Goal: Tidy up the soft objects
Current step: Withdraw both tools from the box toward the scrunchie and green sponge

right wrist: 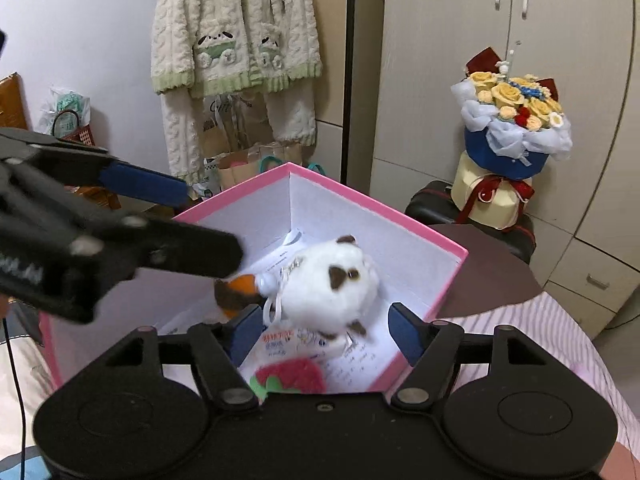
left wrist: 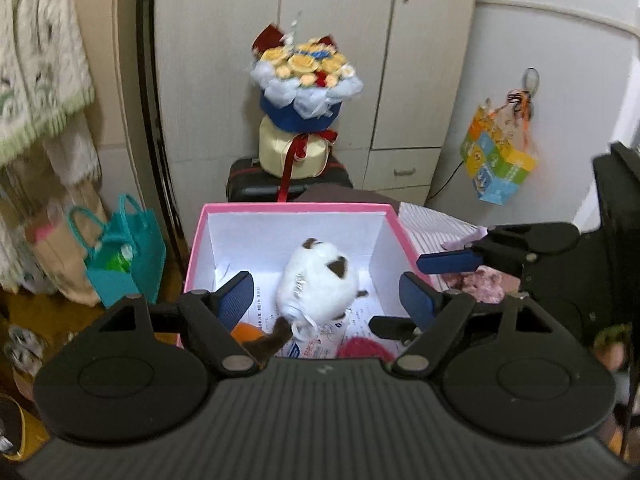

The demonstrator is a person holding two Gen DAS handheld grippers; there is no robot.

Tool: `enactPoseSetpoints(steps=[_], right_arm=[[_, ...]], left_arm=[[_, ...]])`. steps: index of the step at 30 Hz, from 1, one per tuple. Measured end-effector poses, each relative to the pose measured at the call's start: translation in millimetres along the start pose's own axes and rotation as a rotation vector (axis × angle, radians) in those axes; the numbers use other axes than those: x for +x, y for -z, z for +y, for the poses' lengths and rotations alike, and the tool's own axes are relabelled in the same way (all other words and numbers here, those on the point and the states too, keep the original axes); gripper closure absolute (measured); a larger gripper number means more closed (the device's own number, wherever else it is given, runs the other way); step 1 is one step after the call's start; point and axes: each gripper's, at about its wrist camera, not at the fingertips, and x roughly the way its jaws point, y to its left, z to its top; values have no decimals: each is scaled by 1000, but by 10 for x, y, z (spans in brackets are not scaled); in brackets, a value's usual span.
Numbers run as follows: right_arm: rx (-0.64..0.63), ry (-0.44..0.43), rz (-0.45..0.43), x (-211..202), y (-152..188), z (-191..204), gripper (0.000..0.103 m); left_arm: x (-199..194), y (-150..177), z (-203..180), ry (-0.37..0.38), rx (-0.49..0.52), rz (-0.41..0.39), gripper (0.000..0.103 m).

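A pink box (left wrist: 298,209) with white walls stands open; it also shows in the right wrist view (right wrist: 374,200). Inside lies a white plush cat (left wrist: 320,284) with brown ears, also in the right wrist view (right wrist: 328,288). Beside it are an orange soft toy (left wrist: 246,332), a red strawberry plush (right wrist: 292,376) and papers. My left gripper (left wrist: 332,300) is open above the box, holding nothing. My right gripper (right wrist: 328,334) is open over the box's near corner, empty. A pink plush (left wrist: 486,282) lies outside the box to the right, under the right gripper's fingers (left wrist: 448,262).
A flower bouquet (left wrist: 306,76) stands on a dark suitcase (left wrist: 256,184) behind the box. A teal bag (left wrist: 124,256) sits on the floor at left. A striped cloth (right wrist: 560,340) covers the surface on the right. A wardrobe (right wrist: 500,80) stands behind.
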Motion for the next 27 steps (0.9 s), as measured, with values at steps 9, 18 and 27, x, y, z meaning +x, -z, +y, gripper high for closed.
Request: enactPoseSetpoints(steps=[9, 18, 27], right_arm=[[-23, -3, -21, -510, 147, 135, 29], [-99, 8, -79, -1121, 281, 312, 29], [-94, 14, -98, -1561, 552, 258, 29]], left_arm=[[-540, 113, -190, 67, 33, -7, 24], [-966, 273, -511, 81, 119, -14, 24], [-1209, 458, -900, 113, 187, -22, 20]])
